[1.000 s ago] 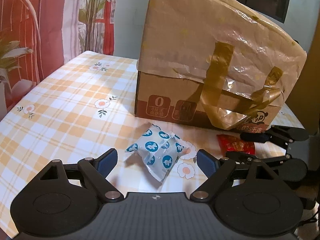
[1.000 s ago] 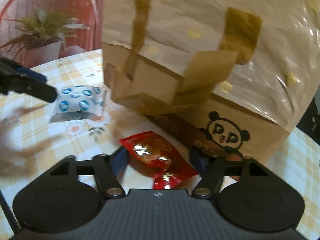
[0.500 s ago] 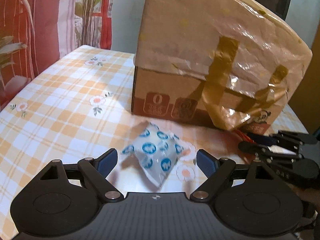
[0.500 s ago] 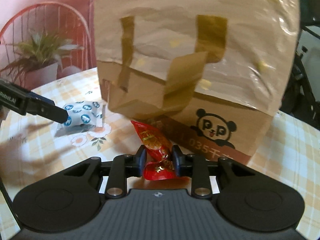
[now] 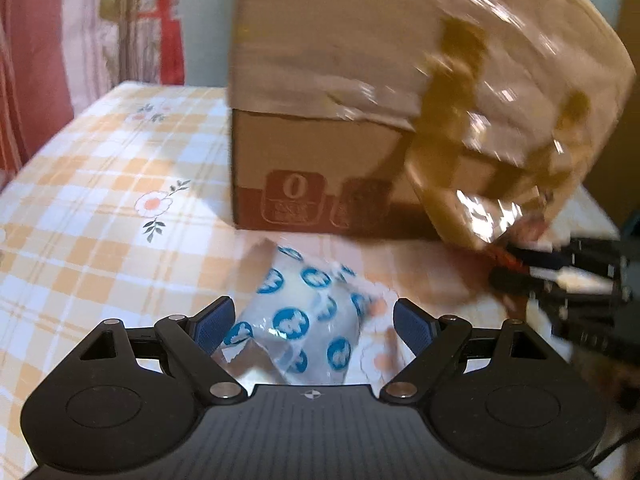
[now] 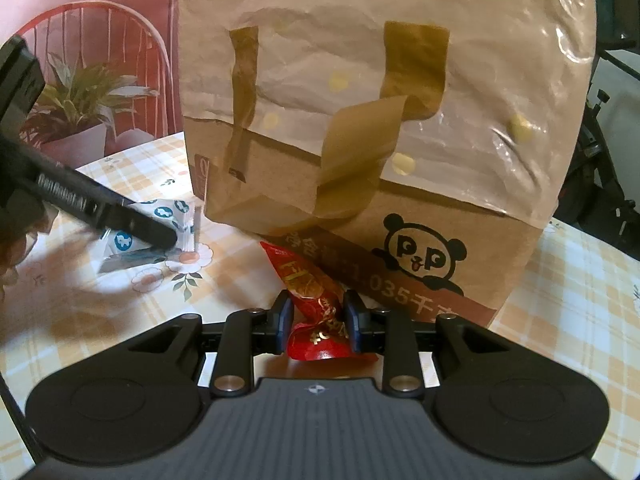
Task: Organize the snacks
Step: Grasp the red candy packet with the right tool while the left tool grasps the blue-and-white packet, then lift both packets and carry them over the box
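Left wrist view: left gripper (image 5: pixel 310 320) at lower centre, fingers spread wide, nothing clenched. White pkt w/ blue dots (image 5: pixel 298 318) lies on checked tablecloth (image 5: pixel 100 208) btwn the 2 blue pads, not pinched. Cardboard box (image 5: pixel 320 168) w/ bag over it, upper centre.

Right wrist view: right gripper (image 6: pixel 316 314) lower centre, fingers clenched on red pkt (image 6: pixel 316 300), just in front of box.

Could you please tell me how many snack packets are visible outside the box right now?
2. The white-and-blue packet lies on the table between the open left tool; the red packet is pinched in the right tool. The box may hide more.
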`<action>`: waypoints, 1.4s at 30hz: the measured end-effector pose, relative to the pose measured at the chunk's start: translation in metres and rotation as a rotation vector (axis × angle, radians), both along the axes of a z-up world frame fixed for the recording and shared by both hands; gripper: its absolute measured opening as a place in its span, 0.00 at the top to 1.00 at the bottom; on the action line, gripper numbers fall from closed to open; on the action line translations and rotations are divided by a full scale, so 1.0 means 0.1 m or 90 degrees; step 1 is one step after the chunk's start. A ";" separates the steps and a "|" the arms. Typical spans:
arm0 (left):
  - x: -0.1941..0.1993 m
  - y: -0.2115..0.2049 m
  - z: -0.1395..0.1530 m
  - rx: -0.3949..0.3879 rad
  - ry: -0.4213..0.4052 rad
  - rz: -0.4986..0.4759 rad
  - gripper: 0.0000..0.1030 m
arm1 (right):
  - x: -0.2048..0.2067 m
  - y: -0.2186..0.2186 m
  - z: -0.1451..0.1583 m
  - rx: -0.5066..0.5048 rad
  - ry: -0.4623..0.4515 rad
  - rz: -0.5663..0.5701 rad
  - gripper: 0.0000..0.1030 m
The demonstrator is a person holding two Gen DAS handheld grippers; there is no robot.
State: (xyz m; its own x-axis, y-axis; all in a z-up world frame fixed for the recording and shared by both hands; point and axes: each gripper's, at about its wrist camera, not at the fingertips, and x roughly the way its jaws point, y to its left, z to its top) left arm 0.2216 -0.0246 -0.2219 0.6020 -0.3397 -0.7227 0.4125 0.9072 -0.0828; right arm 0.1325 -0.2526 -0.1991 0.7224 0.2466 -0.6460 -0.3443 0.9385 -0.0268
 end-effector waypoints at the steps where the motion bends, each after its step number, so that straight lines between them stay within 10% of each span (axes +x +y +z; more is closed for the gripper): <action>1: -0.04 -0.03 -0.02 0.012 -0.009 -0.007 0.15 | 0.00 0.01 0.00 -0.002 0.001 0.000 0.71; 10: -0.19 0.01 -0.02 0.009 -0.040 0.014 0.53 | 0.04 0.03 -0.03 -0.006 0.010 0.003 0.69; 42: -0.53 0.12 0.14 -0.058 -0.044 0.005 0.54 | 0.02 -0.09 0.09 0.039 0.057 0.017 0.76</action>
State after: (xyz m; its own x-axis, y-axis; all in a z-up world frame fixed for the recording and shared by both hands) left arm 0.1687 -0.0123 -0.2082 0.6520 -0.3968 -0.6461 0.4129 0.9005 -0.1364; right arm 0.1344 -0.2618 -0.1904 0.6544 0.3065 -0.6912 -0.3682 0.9276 0.0628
